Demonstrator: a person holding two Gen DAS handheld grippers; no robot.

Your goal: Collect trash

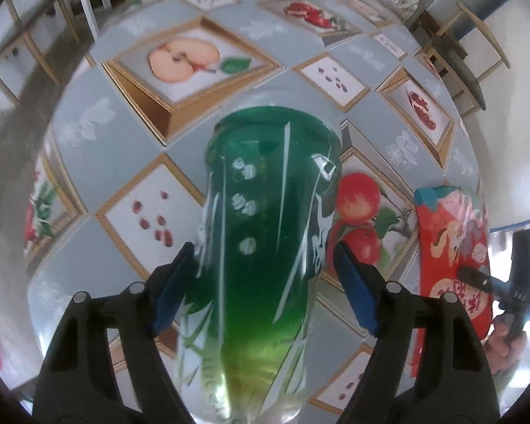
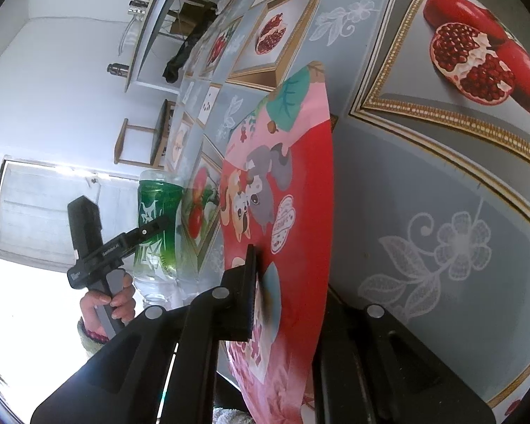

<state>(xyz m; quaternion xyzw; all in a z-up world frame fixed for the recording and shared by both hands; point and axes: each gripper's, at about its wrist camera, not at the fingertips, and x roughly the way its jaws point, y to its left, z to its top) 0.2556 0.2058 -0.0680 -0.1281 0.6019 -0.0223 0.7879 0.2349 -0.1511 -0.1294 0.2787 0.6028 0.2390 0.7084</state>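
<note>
A green, see-through plastic bottle (image 1: 265, 219) lies lengthwise between the fingers of my left gripper (image 1: 265, 282), its base pointing away from the camera. The jaws stand wide; the left pad is at the bottle's side and a gap shows at the right pad. Whether the bottle rests on the cloth I cannot tell. My right gripper (image 2: 282, 304) is shut on a red and pink snack bag (image 2: 293, 176) printed with cartoon animals, holding it by its near end over the table. The bag (image 1: 448, 247) and right gripper (image 1: 477, 275) also show in the left wrist view, and the bottle (image 2: 155, 212) in the right wrist view.
The table (image 1: 99, 162) carries a grey cloth printed with framed apples and pomegranates. Wooden chairs (image 1: 477, 63) stand beyond its far right corner, and more wooden furniture (image 1: 28, 42) on the left. A hand (image 2: 106, 304) holds the left gripper's handle. A shelf unit (image 2: 148, 35) stands at the wall.
</note>
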